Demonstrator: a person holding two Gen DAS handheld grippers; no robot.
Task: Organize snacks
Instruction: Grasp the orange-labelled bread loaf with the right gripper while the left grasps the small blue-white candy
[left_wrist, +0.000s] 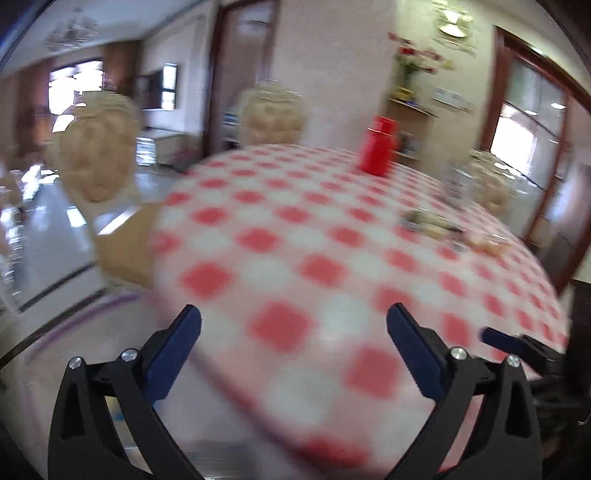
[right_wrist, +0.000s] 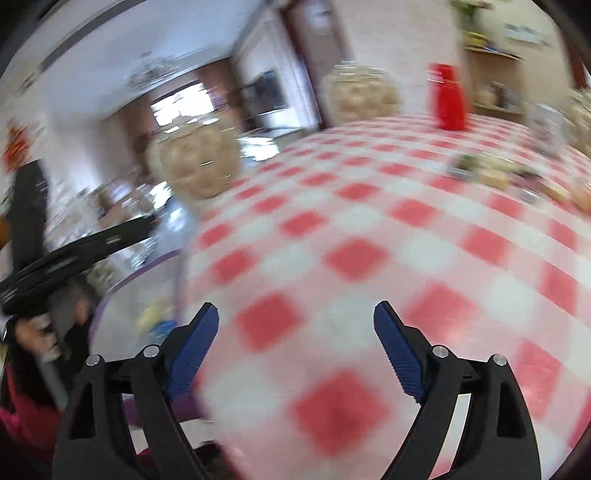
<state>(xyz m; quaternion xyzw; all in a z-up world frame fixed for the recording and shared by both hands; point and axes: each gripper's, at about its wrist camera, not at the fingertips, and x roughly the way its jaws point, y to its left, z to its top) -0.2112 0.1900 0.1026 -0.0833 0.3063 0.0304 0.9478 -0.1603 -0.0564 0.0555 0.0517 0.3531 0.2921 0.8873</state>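
Both views are blurred by motion. Several snack packets (left_wrist: 436, 221) lie in a loose cluster on the far right of a round table with a red-and-white checked cloth (left_wrist: 295, 258); they also show in the right wrist view (right_wrist: 517, 177). My left gripper (left_wrist: 293, 321) is open and empty, hovering over the near left edge of the table. My right gripper (right_wrist: 295, 317) is open and empty, also over the near edge, far from the snacks. The right gripper's blue fingertip (left_wrist: 495, 338) shows at the right of the left wrist view.
A red flask (left_wrist: 376, 146) stands at the far side of the table, also in the right wrist view (right_wrist: 448, 98). A clear glass container (left_wrist: 456, 182) stands near the snacks. Beige padded chairs (left_wrist: 98, 155) surround the table. A shelf (left_wrist: 410, 110) holds flowers by the wall.
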